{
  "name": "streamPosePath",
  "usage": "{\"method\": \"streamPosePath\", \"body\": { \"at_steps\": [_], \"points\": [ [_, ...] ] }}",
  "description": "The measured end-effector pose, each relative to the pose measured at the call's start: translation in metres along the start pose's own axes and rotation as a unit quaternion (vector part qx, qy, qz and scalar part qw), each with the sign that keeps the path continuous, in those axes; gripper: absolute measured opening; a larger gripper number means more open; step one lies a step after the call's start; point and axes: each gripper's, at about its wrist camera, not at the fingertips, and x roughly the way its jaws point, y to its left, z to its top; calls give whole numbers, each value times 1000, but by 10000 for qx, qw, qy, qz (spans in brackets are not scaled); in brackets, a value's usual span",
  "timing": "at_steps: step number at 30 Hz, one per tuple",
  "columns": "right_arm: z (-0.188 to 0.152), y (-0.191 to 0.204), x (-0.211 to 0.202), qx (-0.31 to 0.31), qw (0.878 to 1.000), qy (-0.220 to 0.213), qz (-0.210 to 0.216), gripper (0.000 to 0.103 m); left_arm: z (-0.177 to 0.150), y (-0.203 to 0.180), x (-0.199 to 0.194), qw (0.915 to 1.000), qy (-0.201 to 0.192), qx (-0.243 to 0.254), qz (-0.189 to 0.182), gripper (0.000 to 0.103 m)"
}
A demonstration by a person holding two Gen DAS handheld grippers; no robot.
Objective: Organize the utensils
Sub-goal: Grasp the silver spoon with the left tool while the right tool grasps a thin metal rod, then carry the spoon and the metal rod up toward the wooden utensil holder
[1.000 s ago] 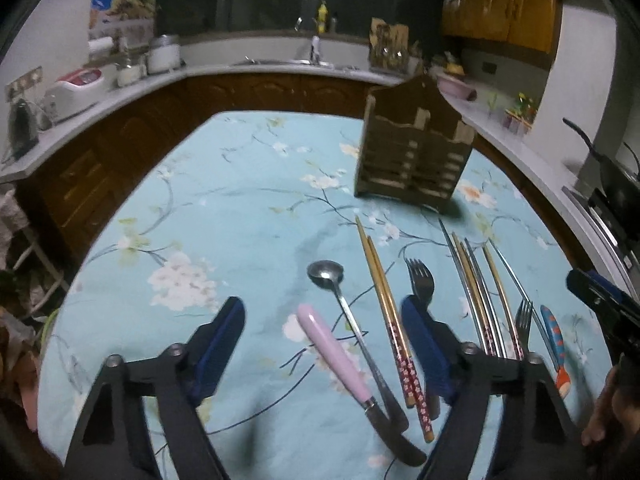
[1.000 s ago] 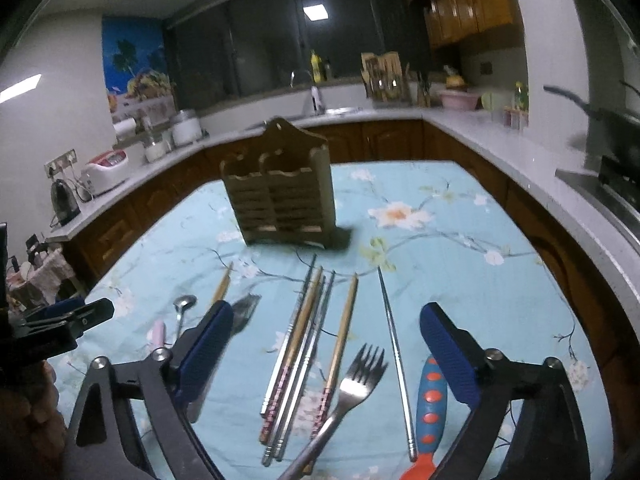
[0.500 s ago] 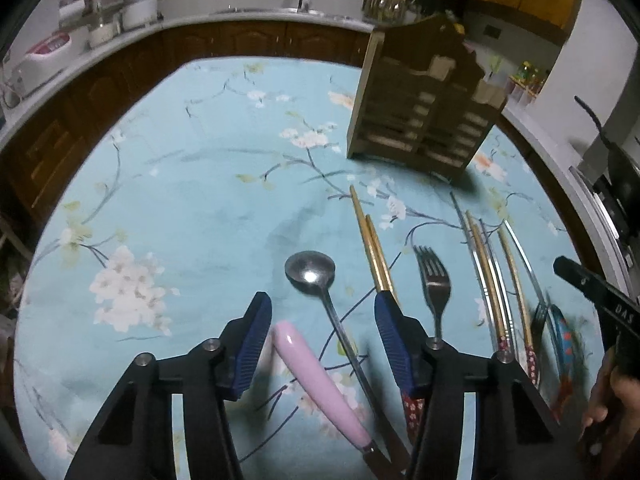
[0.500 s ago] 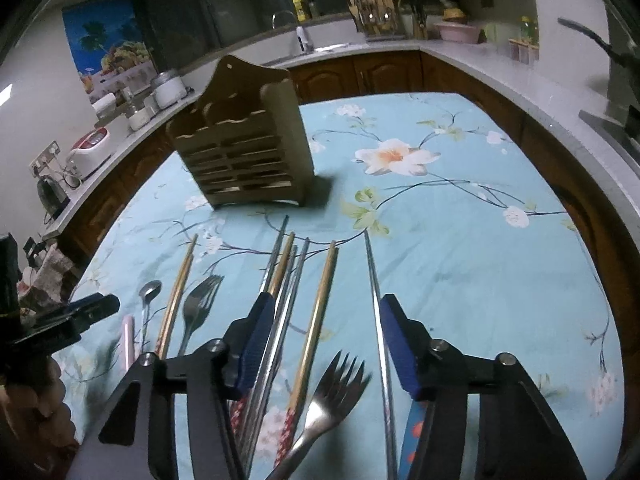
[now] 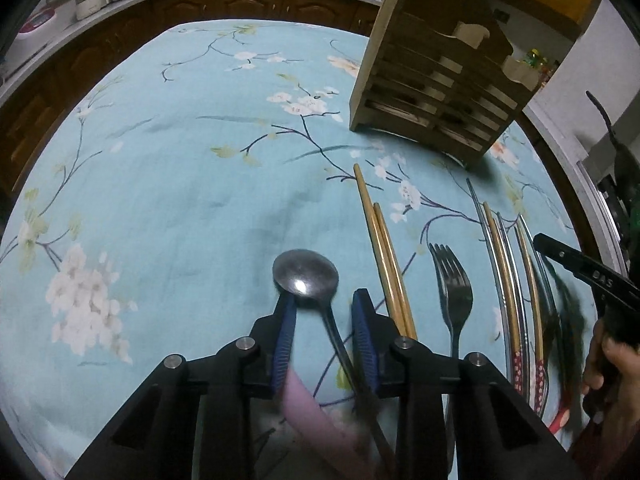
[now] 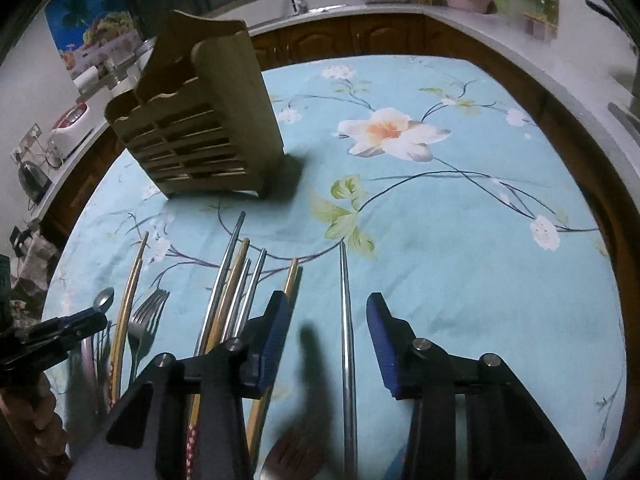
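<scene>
Our left gripper (image 5: 324,312) is spread around the spoon (image 5: 308,276), nothing pinched yet; its handle runs 12-to-6 between the pads. Our right gripper (image 6: 326,320), also spread, straddles a steel chopstick (image 6: 346,320). Holder (image 5: 436,80) sits at 1 o'clock.

The utensils lay in a row on the surface (image 5: 168,184), handles toward the cameras, with the slatted holder (image 5: 436,92) standing behind them. From the left came the spoon (image 5: 307,276) (a knife handle (image 5: 316,408) just beside its stem), a pair of chopsticks (image 5: 384,256), a fork (image 5: 454,280), then a bundle of chopsticks (image 5: 508,264). Furthest right, apart from the bundle, lay a single chopstick (image 6: 346,320), with another fork (image 6: 296,456) near its close end.
</scene>
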Motion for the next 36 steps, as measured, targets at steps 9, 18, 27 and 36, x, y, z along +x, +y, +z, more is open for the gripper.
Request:
{"method": "streamPosePath", "body": {
  "at_steps": [9, 18, 27, 36],
  "points": [
    [16, -2, 23, -194, 9994, 265, -146, 22, 3, -1, 5, 9999, 65, 31, -156, 7],
    [23, 3, 27, -389, 9984, 271, -321, 4, 4, -4, -1, 9990, -19, 79, -431, 1],
    [23, 5, -29, -134, 9989, -445, -49, 4, 1, 7, -38, 9962, -497, -47, -712, 0],
    [20, 19, -81, -151, 9954, -948, 26, 4, -11, 7, -90, 9907, -978, -29, -946, 0]
  ]
}}
